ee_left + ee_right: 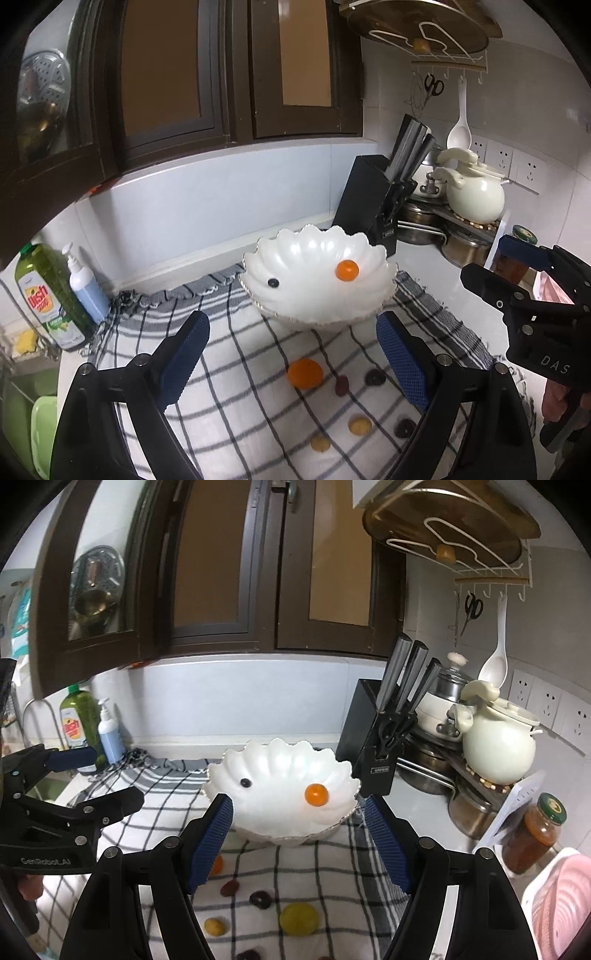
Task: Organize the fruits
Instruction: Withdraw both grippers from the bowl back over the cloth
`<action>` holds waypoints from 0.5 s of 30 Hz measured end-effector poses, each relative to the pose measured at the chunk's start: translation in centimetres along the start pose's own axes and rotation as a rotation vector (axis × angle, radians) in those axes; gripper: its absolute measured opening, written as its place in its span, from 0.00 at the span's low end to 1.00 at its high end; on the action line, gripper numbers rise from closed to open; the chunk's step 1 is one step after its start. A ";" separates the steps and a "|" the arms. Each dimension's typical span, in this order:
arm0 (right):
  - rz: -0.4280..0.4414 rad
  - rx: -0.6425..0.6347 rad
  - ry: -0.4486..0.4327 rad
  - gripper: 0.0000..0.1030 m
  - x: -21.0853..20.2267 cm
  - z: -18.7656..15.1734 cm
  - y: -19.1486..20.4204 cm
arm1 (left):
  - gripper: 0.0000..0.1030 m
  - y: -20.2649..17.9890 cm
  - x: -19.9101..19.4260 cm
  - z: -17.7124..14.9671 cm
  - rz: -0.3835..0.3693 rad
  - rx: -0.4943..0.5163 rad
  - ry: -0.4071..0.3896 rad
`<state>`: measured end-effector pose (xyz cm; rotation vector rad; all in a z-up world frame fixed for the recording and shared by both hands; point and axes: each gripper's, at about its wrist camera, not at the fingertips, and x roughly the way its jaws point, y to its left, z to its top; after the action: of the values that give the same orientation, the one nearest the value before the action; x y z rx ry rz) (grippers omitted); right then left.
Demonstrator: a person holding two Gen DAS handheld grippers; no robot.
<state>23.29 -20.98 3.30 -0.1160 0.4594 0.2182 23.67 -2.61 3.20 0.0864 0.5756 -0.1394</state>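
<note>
We've got the left gripper hanging over the checked cloth, jaws wide apart, nothing btwn them. Ahead sits the white shell bowl w/ an orange fruit and a dark berry inside. Below it, a bigger orange fruit on the cloth. The right gripper is at far right, jaws parted.

A pearly white scalloped bowl holds one orange round fruit. The white cloth carries grey-black checks.
</note>
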 end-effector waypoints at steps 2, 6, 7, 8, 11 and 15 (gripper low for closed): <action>0.006 -0.010 0.002 0.72 -0.4 -0.6 0.4 | 0.90 0.0 -0.4 -0.6 0.002 0.001 0.005; 0.017 -0.009 0.028 0.72 -0.8 -1.9 0.8 | 0.90 -0.3 -1.1 -2.0 0.023 0.012 0.013; 0.021 -0.005 0.039 0.72 -0.8 -2.3 0.9 | 0.90 -0.4 -1.3 -2.4 0.024 0.013 0.018; 0.029 0.003 0.053 0.72 -0.8 -2.8 0.9 | 0.90 -0.5 -1.4 -2.8 0.025 0.014 0.025; 0.044 0.007 0.089 0.72 -0.7 -4.0 1.0 | 0.90 -0.6 -1.4 -3.9 0.024 0.016 0.048; 0.054 0.017 0.125 0.72 -0.7 -5.6 1.2 | 0.89 -1.0 -1.2 -5.5 0.012 0.030 0.087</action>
<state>19.97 -20.85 -1.46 -0.1011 0.5894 0.2606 19.60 -2.83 -0.76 0.1253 0.6602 -0.1330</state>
